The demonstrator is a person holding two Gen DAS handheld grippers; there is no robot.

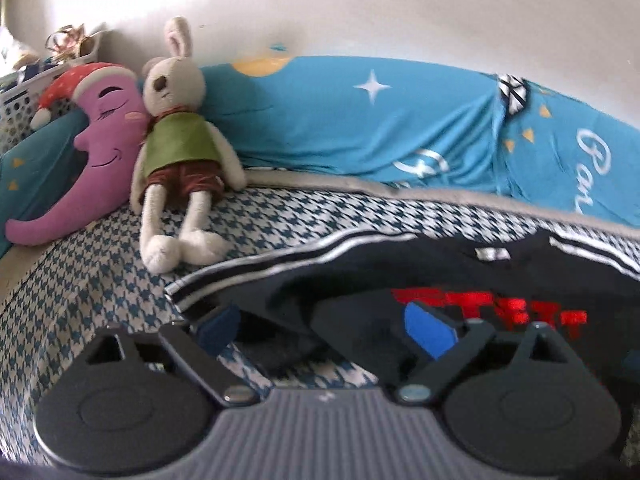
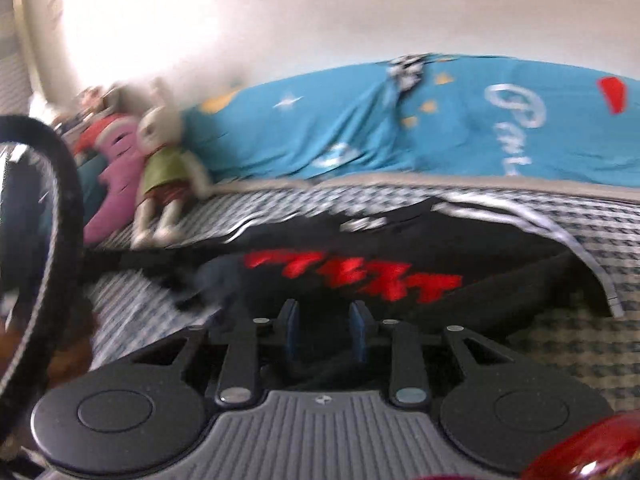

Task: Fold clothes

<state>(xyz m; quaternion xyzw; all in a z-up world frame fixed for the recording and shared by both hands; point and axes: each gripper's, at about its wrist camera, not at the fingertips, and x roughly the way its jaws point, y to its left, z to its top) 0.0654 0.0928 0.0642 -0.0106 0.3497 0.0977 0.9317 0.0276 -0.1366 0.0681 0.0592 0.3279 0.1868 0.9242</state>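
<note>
A black top [image 1: 400,276] with red lettering [image 1: 492,308] and white-striped sleeves lies spread on the houndstooth bed sheet [image 1: 100,280]. My left gripper [image 1: 324,330] hovers low over its near left part. Its jaws stand wide open, the blue pads [image 1: 430,330] far apart with nothing pinched between them. In the right wrist view the same top [image 2: 400,240] lies straight ahead, blurred, with its red lettering [image 2: 360,276] just beyond the fingertips. My right gripper [image 2: 324,330] has its jaws a narrow gap apart, and no cloth shows between the pads [image 2: 358,330].
A plush rabbit [image 1: 176,148] and a purple moon pillow [image 1: 96,152] rest at the bed's far left, by a white basket [image 1: 20,100]. A blue quilt [image 1: 360,120] runs along the wall. A dark strap loop [image 2: 60,200] fills the right wrist view's left edge.
</note>
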